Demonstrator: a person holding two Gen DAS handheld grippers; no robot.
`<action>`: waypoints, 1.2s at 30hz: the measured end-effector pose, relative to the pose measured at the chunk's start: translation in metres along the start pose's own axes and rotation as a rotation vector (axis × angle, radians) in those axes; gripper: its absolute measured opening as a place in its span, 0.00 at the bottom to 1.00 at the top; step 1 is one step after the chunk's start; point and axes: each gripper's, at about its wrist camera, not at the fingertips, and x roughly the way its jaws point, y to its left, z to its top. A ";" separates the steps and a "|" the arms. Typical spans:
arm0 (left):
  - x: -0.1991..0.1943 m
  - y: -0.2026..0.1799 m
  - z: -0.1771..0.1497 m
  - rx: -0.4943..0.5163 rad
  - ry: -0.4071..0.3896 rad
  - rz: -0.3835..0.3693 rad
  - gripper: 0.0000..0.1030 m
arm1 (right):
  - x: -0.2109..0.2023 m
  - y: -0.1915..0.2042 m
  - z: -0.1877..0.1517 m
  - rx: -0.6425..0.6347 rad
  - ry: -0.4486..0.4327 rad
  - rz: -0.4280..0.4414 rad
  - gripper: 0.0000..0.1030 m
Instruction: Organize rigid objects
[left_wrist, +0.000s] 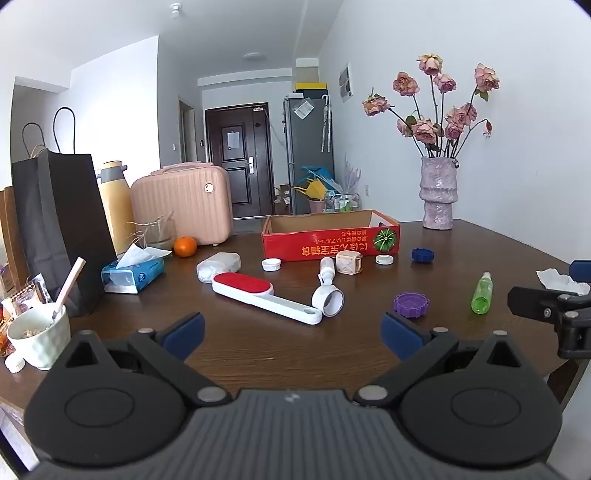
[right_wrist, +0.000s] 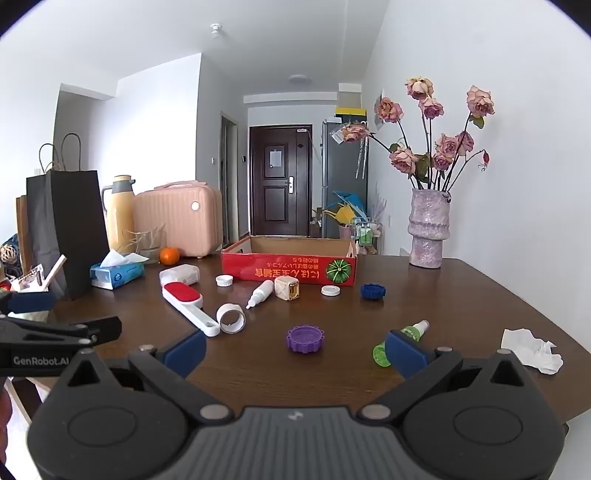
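Observation:
A red cardboard box stands open at the far middle of the dark wooden table. In front of it lie a red-and-white lint brush, a white tape ring, a white dropper bottle, a beige cube, two white lids, a blue cap, a purple cap and a green spray bottle. My left gripper is open and empty above the near table. My right gripper is open and empty, its right finger just in front of the green bottle.
A black paper bag, tissue pack, bowl with spoon, orange, pink case and yellow flask crowd the left side. A vase of roses stands far right. A crumpled tissue lies at the right edge.

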 end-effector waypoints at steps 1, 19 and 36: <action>-0.001 0.000 0.000 -0.007 0.000 -0.003 1.00 | 0.001 0.000 0.000 0.002 0.005 0.002 1.00; 0.000 0.006 -0.005 -0.042 0.009 -0.001 1.00 | 0.001 0.003 -0.001 -0.013 -0.011 -0.003 1.00; -0.001 0.004 0.000 -0.046 0.006 -0.003 1.00 | 0.002 0.005 -0.004 -0.022 -0.011 0.003 1.00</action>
